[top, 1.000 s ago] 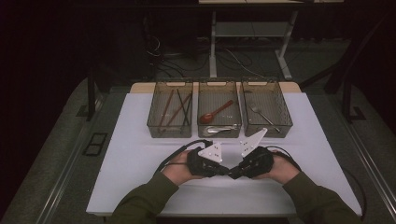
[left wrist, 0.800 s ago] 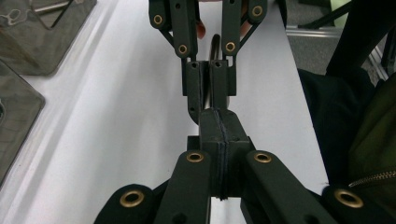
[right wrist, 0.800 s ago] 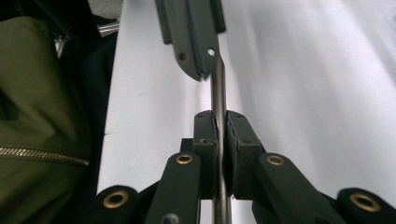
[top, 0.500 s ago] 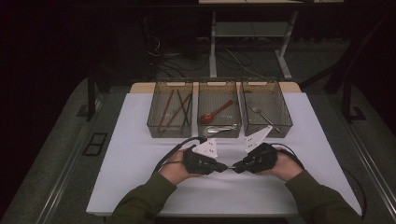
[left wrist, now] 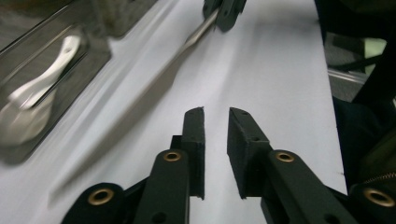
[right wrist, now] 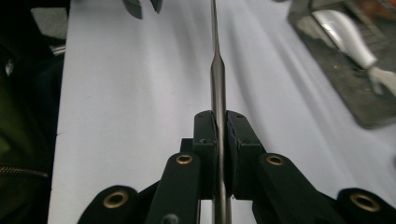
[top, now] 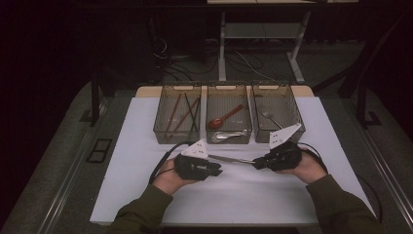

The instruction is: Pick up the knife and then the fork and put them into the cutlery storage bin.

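Our right tongs (right wrist: 218, 122) clench a metal knife (right wrist: 217, 79) by its handle, at the lower middle of the high view above the white bench (top: 146, 131). Our left tongs (left wrist: 215, 114) have just been opening, with nothing between them; the knife lies apart at their left.

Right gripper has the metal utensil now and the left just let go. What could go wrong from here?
1. The right gripper pinches the metal utensil only by its thin handle, so the long free end could swing or slip.
2. The left gripper, whose fingers have just opened, stays close to the utensil's blade end and could knock it.
3. The three bins are narrow; the utensil could catch a rim on the way in.
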`<act>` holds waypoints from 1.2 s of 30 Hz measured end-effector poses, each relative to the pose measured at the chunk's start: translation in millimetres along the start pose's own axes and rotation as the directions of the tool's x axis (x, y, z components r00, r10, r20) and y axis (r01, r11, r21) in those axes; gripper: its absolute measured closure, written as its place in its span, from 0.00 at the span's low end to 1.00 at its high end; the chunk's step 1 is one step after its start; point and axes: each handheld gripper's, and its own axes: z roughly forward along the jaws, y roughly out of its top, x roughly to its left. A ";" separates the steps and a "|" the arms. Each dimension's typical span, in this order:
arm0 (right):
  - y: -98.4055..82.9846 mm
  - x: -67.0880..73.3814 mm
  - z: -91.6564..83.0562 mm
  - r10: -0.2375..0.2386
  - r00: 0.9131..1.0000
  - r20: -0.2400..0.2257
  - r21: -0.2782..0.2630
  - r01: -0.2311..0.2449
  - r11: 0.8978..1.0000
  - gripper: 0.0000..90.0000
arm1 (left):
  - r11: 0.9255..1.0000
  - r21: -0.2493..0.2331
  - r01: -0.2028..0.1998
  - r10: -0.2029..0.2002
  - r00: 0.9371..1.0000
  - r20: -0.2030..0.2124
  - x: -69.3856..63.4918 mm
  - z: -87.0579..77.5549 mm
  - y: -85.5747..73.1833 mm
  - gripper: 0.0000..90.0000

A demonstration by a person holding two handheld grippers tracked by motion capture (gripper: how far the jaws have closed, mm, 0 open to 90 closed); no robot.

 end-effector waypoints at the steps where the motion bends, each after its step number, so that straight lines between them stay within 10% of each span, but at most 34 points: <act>1: -0.8 -1.6 -2.0 0.000 1.000 0.008 -0.004 0.000 1.000 0.93 | 1.000 -0.004 0.008 -0.008 1.000 -0.007 0.3 -2.1 -2.0 0.82; 17: -1.1 -17.2 -30.5 0.080 0.993 0.082 -0.056 -0.075 0.996 0.93 | 0.993 -0.056 0.101 -0.109 0.983 -0.149 0.0 -35.5 -47.5 0.45; 36: 0.8 -62.4 -78.8 0.163 0.960 0.228 -0.131 -0.136 0.982 0.93 | 0.981 -0.073 0.181 -0.195 0.938 -0.288 -6.1 -42.3 -81.3 0.05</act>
